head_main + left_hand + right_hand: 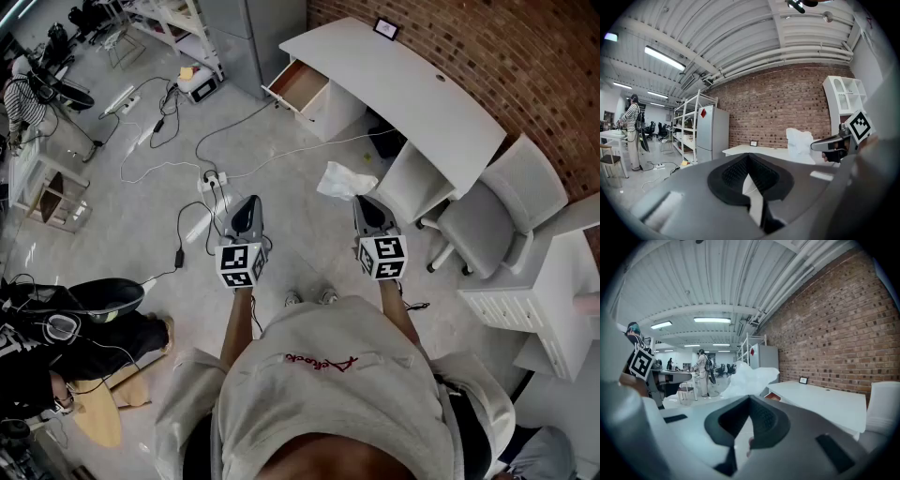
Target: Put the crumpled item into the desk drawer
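Two handheld tools were out in front of the person, roughly level and side by side above the grey floor [141, 216]. The right gripper [362, 200] had its jaws pressed together on the crumpled item [339, 180], a white, papery wad that stuck out beyond the jaw tips toward the desk; in the right gripper view it rose as a pale lump just past the dark pads. The left gripper [249, 202] had its jaws together too, with nothing between them, and it was apart from the wad. Ahead stood the long white desk [441, 103] against the brick wall [487, 47], and its drawer [298, 84] at the left end was pulled open, showing a brown inside. The wad was well short of that drawer, in the air over the floor near a pale chair [497, 220]. Cables and a power strip [212, 178] lay on the floor to the left.
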`<state>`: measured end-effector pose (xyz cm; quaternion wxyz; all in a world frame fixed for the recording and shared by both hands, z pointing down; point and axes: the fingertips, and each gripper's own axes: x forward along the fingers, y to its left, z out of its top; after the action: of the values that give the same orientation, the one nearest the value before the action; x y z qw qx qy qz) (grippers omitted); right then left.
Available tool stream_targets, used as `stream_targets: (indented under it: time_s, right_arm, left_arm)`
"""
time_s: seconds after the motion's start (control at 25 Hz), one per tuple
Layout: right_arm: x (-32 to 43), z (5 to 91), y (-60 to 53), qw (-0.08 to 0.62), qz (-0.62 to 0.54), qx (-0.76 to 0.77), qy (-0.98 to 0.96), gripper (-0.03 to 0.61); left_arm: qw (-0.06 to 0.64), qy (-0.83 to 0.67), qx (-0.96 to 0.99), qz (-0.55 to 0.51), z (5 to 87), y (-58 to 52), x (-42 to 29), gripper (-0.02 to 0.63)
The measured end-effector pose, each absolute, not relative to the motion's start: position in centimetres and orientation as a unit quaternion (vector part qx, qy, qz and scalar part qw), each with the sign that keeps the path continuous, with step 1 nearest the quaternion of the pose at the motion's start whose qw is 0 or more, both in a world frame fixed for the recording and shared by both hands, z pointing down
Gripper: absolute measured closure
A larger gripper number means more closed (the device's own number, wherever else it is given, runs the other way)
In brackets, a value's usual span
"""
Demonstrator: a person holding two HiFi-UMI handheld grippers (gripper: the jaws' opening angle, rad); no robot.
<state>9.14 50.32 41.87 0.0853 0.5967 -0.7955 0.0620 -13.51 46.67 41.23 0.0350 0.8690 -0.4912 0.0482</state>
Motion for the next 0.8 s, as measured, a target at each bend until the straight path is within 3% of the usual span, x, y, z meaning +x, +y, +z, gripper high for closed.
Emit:
stream_targets:
  time_s: [0.8]
  right_arm:
    - [10.6, 42.0, 50.1, 0.075, 0.069, 0.596, -0.796, 0.566]
  left_arm:
    - [0.036, -0.492, 0.869, 0.045, 41.1, 46.4, -11.8, 0.606]
